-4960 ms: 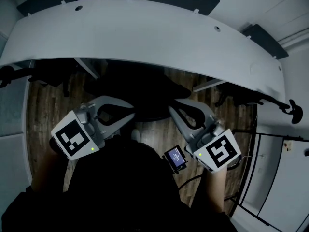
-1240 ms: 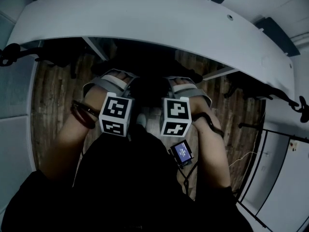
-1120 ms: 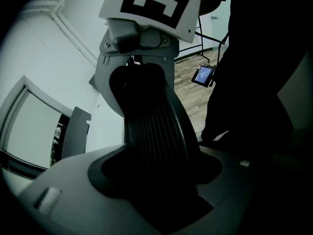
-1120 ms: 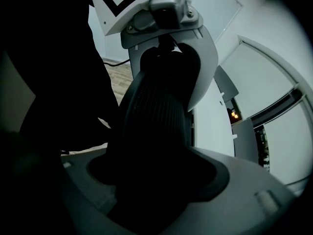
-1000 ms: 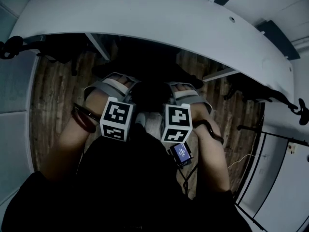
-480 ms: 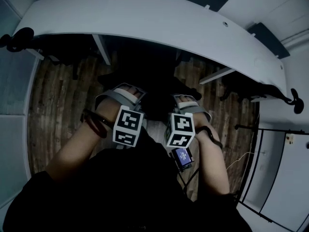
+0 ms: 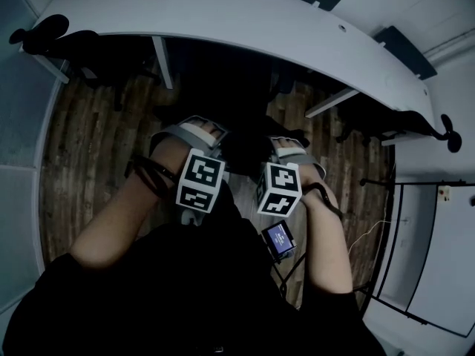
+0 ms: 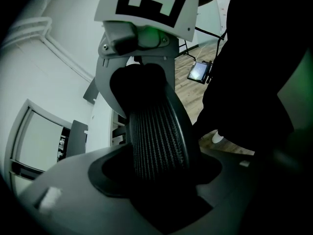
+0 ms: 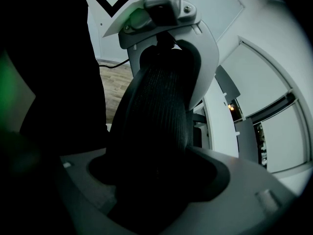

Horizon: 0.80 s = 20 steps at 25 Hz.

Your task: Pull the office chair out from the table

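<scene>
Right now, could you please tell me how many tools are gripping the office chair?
2. The left tool clamps the mesh back of the office chair on its left side, and the right tool clamps it on its right side. No other tool is in view.

- Black ribbed-mesh office chair back (image 8: 156, 141), with fine vertical ridges.
- White curved table (image 7: 245, 21).
- Brown wood-plank floor (image 7: 82, 139).
- Grey left gripper (image 7: 194, 129) and grey right gripper (image 7: 291, 148), each with a cube of black-and-white square markers.
</scene>
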Available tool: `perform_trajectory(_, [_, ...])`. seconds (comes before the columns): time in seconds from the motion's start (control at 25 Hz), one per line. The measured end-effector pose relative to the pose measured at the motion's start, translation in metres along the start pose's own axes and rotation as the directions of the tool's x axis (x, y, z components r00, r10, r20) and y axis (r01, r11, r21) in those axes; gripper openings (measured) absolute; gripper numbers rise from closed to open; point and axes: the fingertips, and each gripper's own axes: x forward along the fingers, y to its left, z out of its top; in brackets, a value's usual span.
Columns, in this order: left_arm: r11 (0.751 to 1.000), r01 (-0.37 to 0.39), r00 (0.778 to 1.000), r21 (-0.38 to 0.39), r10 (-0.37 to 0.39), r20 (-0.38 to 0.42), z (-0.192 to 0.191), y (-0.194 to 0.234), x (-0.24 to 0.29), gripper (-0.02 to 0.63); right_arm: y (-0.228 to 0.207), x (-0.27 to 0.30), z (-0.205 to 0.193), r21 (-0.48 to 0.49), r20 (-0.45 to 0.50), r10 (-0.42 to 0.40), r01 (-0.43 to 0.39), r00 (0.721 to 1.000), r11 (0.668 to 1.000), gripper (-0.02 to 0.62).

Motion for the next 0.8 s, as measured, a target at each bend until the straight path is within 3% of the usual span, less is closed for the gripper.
perform_trajectory(0.4, [1.0,0.009,1.0,-0.022,-0.008,0.016,0.035,-0.086,-0.043,0.318,0.091,-0.034,0.039,0.0,0.034,0.044,-0.044,0.998,0.999,0.359])
perform_trajectory(0.8, [0.999,-0.028,1.0,-0.047,0.028,0.0,0.082,-0.158,-0.072,0.311,0.175,-0.059,0.044,-0.041,0.039,0.055,-0.054,0.998,0.998,0.36])
